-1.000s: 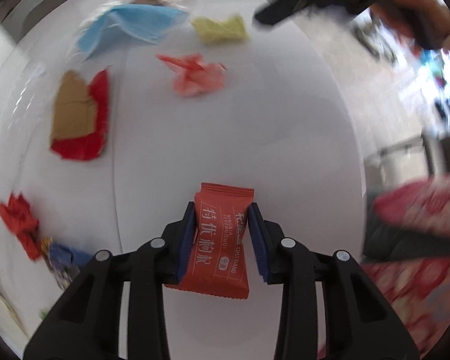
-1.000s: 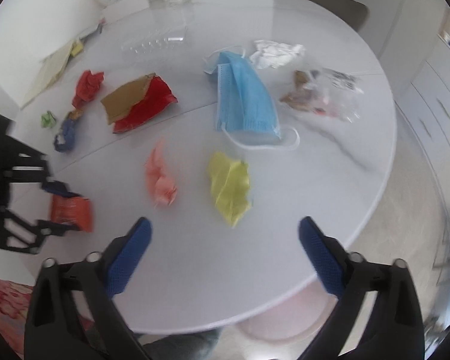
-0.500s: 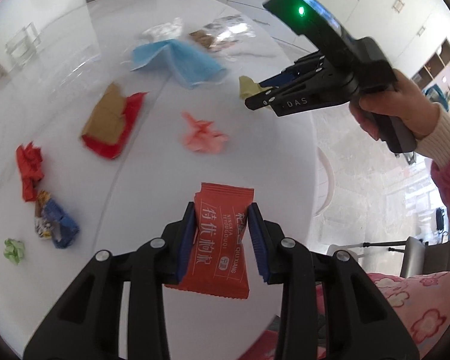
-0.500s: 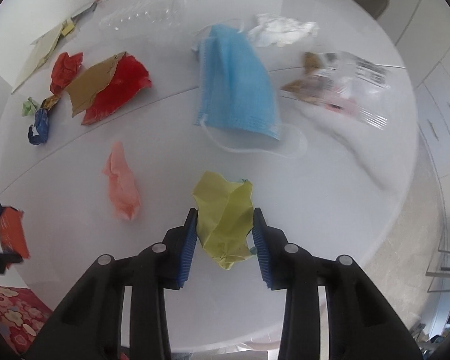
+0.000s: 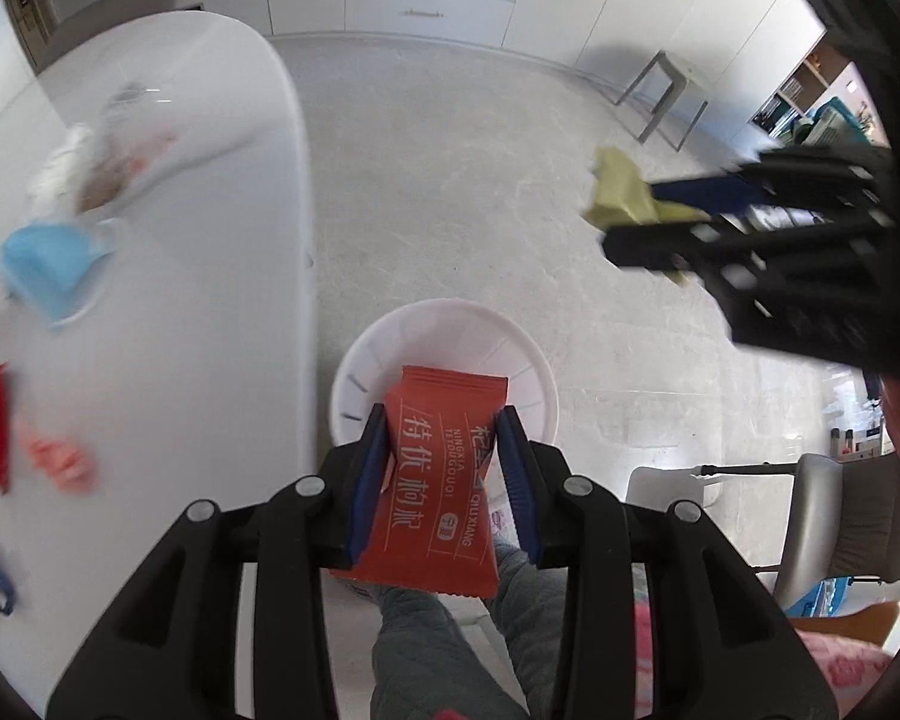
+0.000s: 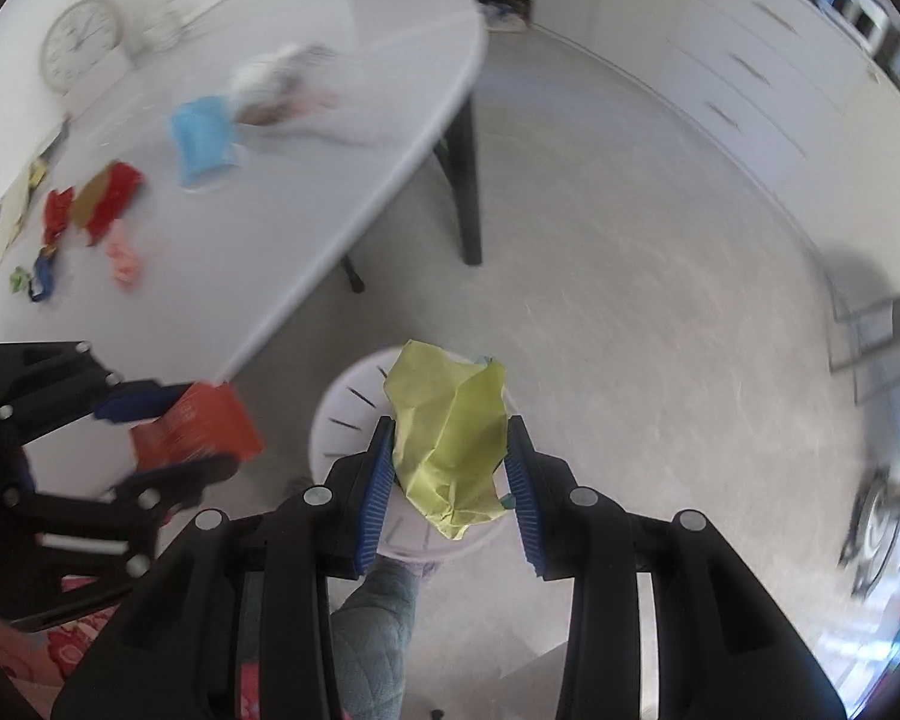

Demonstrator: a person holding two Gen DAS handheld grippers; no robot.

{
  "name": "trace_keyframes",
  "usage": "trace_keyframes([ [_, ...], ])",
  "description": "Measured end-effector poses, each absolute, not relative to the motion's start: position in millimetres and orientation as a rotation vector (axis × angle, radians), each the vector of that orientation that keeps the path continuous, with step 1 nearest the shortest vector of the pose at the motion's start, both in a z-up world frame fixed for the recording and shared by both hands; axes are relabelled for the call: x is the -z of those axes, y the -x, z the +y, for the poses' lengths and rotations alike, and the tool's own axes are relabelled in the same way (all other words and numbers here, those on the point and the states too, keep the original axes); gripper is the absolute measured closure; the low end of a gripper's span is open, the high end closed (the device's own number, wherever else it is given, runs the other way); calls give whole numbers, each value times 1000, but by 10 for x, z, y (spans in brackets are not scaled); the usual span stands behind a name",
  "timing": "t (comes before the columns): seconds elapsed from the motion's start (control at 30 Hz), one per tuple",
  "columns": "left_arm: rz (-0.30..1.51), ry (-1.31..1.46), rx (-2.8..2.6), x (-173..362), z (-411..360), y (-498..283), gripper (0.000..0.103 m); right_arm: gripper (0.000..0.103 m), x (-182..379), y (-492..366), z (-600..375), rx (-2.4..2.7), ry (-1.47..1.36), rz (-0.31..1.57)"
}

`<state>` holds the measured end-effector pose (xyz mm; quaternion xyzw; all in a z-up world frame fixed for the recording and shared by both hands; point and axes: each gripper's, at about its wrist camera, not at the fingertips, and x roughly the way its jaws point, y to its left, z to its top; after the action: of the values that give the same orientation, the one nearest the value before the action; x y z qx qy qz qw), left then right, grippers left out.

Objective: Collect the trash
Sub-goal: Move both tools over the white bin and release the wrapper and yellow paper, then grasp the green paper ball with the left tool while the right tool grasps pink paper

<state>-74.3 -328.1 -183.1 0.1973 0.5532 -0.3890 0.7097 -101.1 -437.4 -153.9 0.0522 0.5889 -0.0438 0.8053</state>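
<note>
Left wrist, orange packet (image 5: 444,480) between jaws

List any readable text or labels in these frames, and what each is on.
"NINGXIA TEYOUGOUQI" on the orange snack packet.
"QIUXIANG" on the same packet, near its lower edge.
Large white Chinese characters on the packet: visible, not transcribed.
Wall clock: numerals too blurred to read.

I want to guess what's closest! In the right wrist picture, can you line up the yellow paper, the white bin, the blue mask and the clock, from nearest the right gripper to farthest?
1. Yellow paper: pinched in the right gripper.
2. White bin: on the floor, just beneath.
3. Blue mask: on the table, upper left.
4. Clock: far upper left, beyond the table.
</note>
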Motion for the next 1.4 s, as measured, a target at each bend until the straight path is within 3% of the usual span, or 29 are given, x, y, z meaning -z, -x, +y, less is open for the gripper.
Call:
trace_keyframes([
  [0.37,1321,-470,772,2439,-3901,781,66,65,2006,1156,-4685,42,-128,1323],
  [0.47,1327,-477,764,2463,-3929,750,57,65,2047,1155,-4698,32,-126,1327],
  [0.53,1322,-479,752,2448,-3917,769,42,65,2060,1165,-4712,27,-128,1328],
  [0.63,1303,-474,744,2381,-3885,828,28,65,2071,1170,-4736,24,-128,1325],
  [1.13,1220,-478,694,1924,-3618,981,17,64,2069,1094,-4555,-32,-126,1306],
  [1.17,1212,-483,688,1894,-3576,997,16,57,2106,1072,-4505,-44,-128,1315],
  [1.2,1201,-490,681,1851,-3521,1013,16,41,2125,1055,-4462,-44,-121,1321],
  [1.3,1182,-499,653,1737,-3357,1034,16,13,2109,993,-4307,-24,-73,1315],
  [1.4,1170,-472,619,1613,-3150,1011,15,7,2012,911,-4188,-18,-44,1298],
])
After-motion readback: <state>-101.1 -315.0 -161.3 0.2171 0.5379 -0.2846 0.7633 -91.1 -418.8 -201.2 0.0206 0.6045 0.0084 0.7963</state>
